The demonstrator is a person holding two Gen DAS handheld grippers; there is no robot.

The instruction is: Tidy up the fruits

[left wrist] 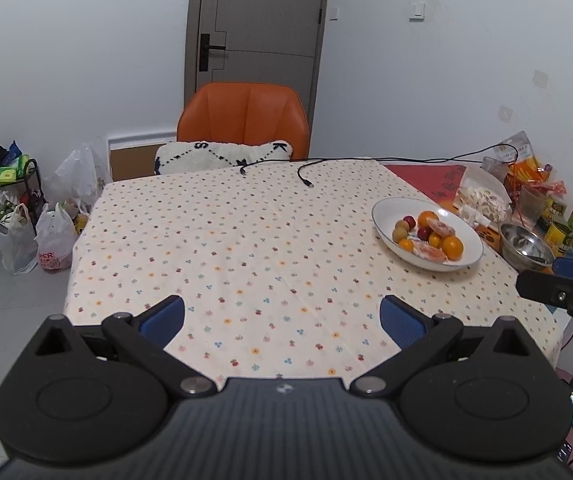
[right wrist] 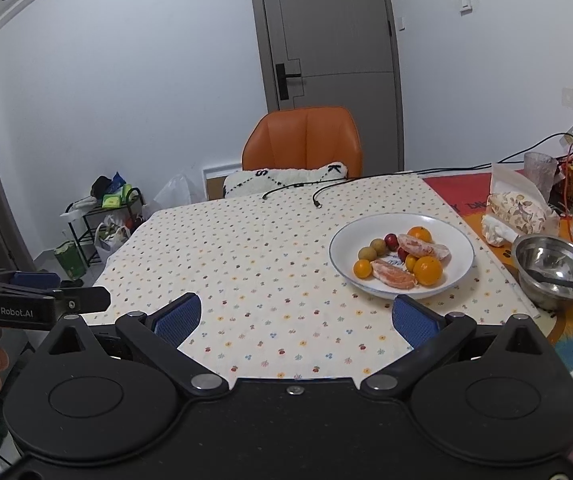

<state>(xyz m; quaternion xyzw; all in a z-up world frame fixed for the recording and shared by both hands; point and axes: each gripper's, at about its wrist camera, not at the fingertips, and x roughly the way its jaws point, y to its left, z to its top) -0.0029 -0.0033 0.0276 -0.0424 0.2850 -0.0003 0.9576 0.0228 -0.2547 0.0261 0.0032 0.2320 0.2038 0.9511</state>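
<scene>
Both grippers hover over the near table edge, jaws spread wide and empty: left gripper, right gripper, ribbed blue pads on black arms. Fruits sit piled in a shallow white bowl on the dotted tablecloth, right of centre: round oranges, peeled segments, small greenish and dark red ones, partly overlapping. Beside it, a steel bowl, its contents unclear.
</scene>
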